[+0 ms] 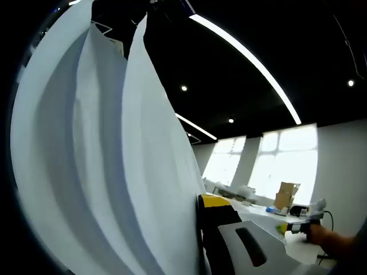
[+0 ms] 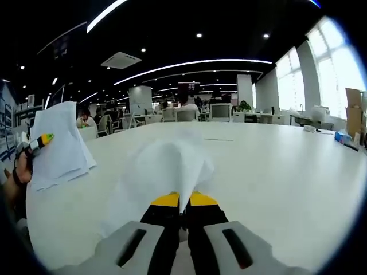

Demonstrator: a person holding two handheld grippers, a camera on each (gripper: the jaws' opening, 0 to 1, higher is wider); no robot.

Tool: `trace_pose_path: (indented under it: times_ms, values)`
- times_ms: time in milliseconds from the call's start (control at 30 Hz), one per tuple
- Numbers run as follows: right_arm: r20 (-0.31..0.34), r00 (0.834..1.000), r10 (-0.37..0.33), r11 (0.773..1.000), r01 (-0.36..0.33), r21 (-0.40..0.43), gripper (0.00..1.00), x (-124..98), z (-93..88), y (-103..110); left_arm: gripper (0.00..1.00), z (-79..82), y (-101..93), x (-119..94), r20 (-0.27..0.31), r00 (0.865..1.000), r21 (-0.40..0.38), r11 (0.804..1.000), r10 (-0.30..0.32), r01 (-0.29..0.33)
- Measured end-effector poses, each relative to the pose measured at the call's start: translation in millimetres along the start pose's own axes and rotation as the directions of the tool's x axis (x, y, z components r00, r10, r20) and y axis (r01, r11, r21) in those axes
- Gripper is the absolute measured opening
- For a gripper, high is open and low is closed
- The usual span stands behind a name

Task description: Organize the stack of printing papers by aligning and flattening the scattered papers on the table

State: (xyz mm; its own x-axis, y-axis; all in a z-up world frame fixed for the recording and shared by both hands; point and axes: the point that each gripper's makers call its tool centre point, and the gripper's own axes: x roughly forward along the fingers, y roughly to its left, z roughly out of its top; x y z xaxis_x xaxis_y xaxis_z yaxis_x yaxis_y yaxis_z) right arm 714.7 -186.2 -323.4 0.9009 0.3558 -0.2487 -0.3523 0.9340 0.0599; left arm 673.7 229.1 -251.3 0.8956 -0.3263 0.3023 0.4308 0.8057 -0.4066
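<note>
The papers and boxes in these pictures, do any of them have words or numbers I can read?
None can be read.
The papers held in the right tool: blank white.
The sheets by the left tool: blank.
The cardboard box: too small and blurred.

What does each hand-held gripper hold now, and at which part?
Left hand-held gripper holds a paper stack at its edge, lifted. Right hand-held gripper pinches a sheet at its near edge.

white table (image 2: 275, 166), cardboard box (image 2: 354, 112) at edge
</note>
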Motion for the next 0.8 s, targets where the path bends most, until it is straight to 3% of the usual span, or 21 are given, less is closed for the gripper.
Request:
trace_pose_path:
  times_ms: [800]
  values:
    - [0.072,0.997,0.004,0.999,-0.007,0.034,0.0,-10,12.7,1,0.08,-1.2,0.7,0,-0.004,1.0,0.0,1.0,0.001,-0.001]
